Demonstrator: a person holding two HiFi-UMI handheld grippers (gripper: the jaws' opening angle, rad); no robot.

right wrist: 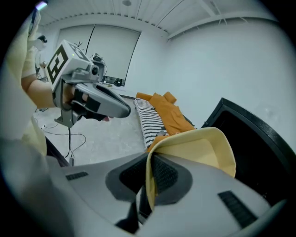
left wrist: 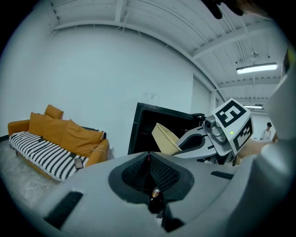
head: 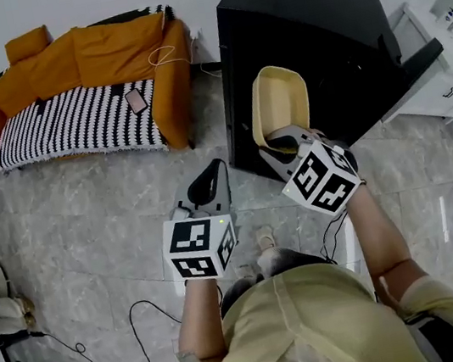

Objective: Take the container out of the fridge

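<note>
cream shirt [head: 319, 324], grey left gripper [head: 215, 173], grey right gripper [head: 277, 146]
</note>
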